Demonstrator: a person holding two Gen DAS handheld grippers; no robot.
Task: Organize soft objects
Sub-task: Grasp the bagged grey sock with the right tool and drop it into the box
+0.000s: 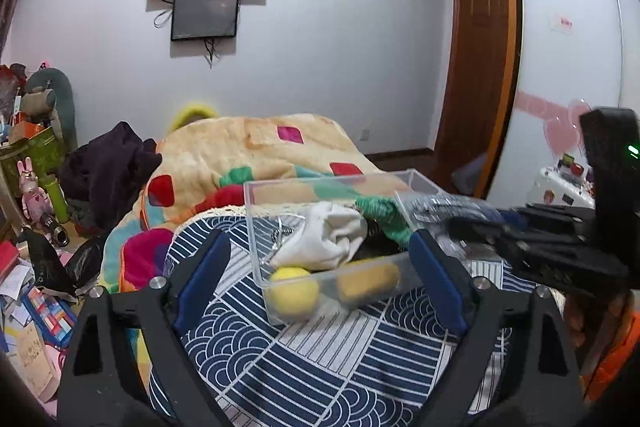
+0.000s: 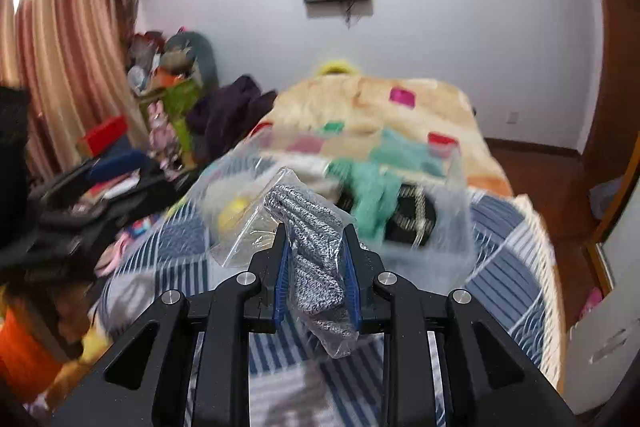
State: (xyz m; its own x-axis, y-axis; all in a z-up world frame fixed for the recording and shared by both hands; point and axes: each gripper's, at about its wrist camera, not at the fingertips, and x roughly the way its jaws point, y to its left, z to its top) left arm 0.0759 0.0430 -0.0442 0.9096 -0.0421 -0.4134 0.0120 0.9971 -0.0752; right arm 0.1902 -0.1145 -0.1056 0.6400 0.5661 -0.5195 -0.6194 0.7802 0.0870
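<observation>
Most of the sorting looks done to me: the clear box sitting on the blue patterned cloth already holds a white cloth, a green knit piece, a yellow ball, a tan sponge and something black beneath the green piece. My right gripper is clamped on a grey knit item in a clear plastic bag, the fingers pressing it from both sides, and I hold it near the box's right rim, not yet inside as far as I can judge through the blur. My left gripper stands wide open and empty, its fingers either side of the box's near end without touching it. What is left, I think, is to drop this bagged piece in; I see no other loose soft thing on the cloth itself
</observation>
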